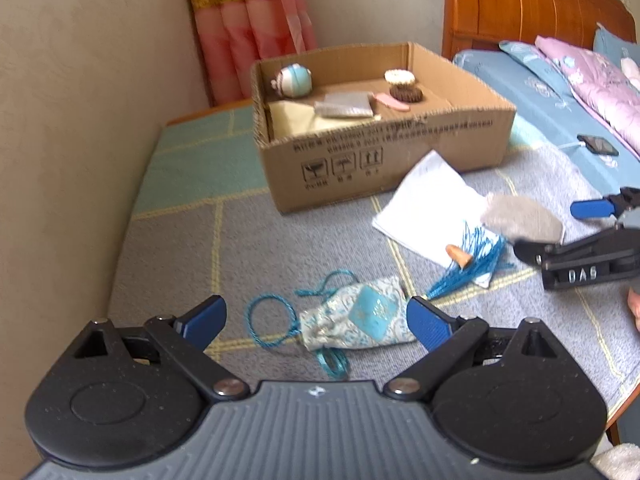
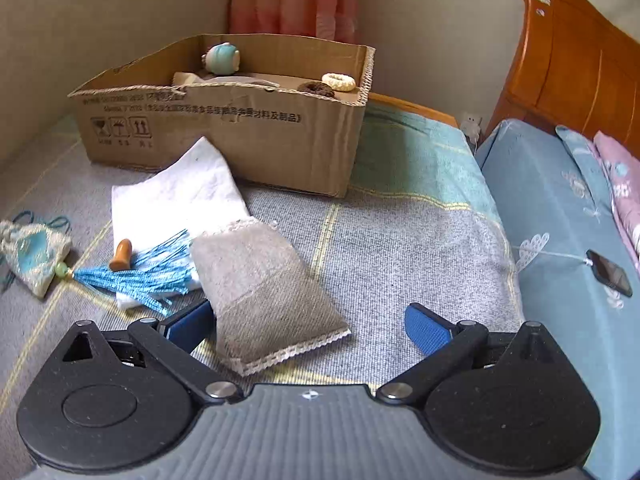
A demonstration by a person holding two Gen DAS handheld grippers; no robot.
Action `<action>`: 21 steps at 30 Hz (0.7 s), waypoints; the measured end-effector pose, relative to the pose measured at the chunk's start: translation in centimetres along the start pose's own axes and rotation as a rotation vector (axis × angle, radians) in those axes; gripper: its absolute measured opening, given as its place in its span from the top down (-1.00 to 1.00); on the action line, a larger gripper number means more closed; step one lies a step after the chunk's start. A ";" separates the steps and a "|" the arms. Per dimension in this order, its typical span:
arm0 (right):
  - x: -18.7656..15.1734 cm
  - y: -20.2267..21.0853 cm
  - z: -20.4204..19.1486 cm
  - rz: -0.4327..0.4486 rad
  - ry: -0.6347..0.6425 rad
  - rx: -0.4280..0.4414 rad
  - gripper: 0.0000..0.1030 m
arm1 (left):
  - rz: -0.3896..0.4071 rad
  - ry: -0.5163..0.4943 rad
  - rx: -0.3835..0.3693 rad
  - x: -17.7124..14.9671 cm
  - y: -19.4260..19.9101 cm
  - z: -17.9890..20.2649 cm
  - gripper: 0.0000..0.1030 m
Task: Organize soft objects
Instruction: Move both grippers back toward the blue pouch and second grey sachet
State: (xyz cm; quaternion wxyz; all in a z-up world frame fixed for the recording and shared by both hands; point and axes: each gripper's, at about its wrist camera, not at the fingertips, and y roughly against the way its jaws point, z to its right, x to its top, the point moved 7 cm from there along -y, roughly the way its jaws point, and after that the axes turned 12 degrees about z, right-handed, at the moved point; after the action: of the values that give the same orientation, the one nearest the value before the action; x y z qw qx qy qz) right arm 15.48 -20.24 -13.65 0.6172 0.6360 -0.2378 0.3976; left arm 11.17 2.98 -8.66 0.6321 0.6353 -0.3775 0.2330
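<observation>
A cardboard box [image 1: 400, 160] stands on the mat and holds a teal plush toy [image 1: 294, 80], hair rings and a grey pouch. My left gripper [image 1: 316, 320] is open around a blue-and-white drawstring pouch [image 1: 360, 320] lying between its fingers. My right gripper [image 2: 308, 326] is open over a grey lace-edged sachet [image 2: 264, 292], whose near end lies between its fingers. A blue tassel [image 2: 140, 272] and a small orange piece [image 2: 120, 260] lie on a white cloth [image 2: 184, 200] between the pouches. The right gripper also shows in the left wrist view [image 1: 576, 232].
A grey and green mat [image 2: 400, 240] covers the surface, bounded by a beige wall [image 1: 80, 120] on the left. A bed with blue sheet [image 2: 560, 220], pink quilt, wooden headboard [image 2: 580, 68] and a phone [image 2: 610, 272] lies to the right. A pink curtain [image 1: 248, 28] hangs behind the box.
</observation>
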 end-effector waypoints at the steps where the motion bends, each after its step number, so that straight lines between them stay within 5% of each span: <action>1: 0.0 -0.2 0.2 -0.001 -0.023 0.005 -1.00 | -0.011 -0.002 -0.005 -0.2 -0.3 0.2 -0.87; 9: -0.2 -0.3 0.3 0.026 -0.026 0.023 -1.00 | -0.133 -0.013 -0.055 -2.6 -2.9 1.9 -0.88; 21: -0.2 -0.4 0.5 0.059 -0.020 0.039 -1.00 | -0.100 0.078 -0.069 -2.0 -4.3 1.9 -0.89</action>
State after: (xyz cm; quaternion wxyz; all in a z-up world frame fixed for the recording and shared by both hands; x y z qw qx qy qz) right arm 15.78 -20.74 -13.96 0.5902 0.6445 -0.2550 0.4139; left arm 13.00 1.11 -13.07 0.6789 0.6215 -0.3281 0.2124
